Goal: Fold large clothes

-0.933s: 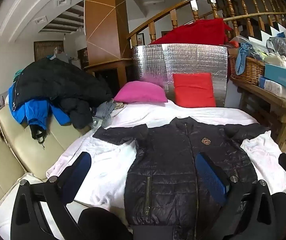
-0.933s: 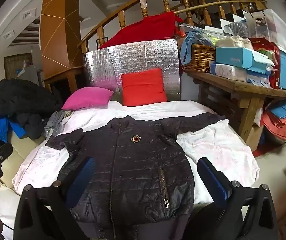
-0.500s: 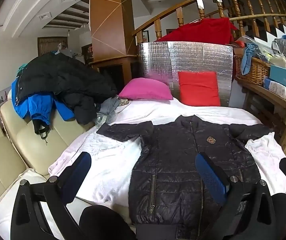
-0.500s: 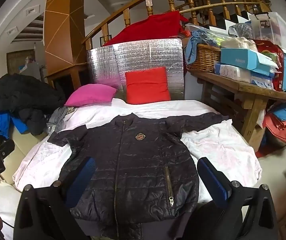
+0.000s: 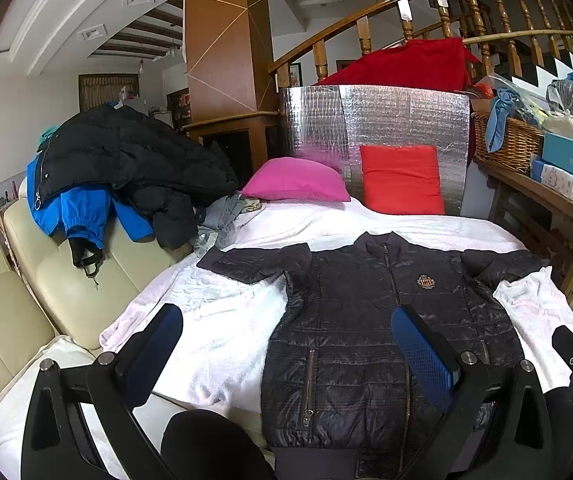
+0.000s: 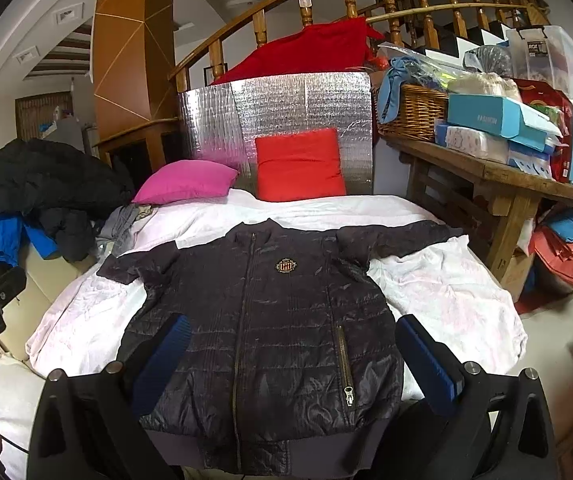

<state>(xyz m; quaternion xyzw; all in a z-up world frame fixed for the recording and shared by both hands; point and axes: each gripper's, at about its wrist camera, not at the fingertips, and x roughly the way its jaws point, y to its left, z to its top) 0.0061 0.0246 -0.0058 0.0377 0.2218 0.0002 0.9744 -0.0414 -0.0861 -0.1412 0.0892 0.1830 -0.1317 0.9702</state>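
Jacket (image 6: 270, 320) — flat, zipped, sleeves spread, on the white sheet (image 6: 446, 292) before you. Your left gripper (image 5: 286, 344) and right gripper (image 6: 290, 356) — both spread wide, holding nothing, above its hem.

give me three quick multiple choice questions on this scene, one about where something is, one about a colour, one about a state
1. Where is the pink pillow relative to the red cushion?
A. to its left
B. on top of it
C. to its right

2. What colour is the bed cover under the black jacket?
A. blue
B. white
C. brown

3. How does the jacket lie?
A. folded in half
B. rolled up
C. flat, zipped, sleeves spread

Answers:
1. A, it lies left of the cushion at the bed's far end.
2. B, white cloth shows on both sides of the jacket.
3. C, both sleeves reach outward; the left gripper and right gripper hang open above it.
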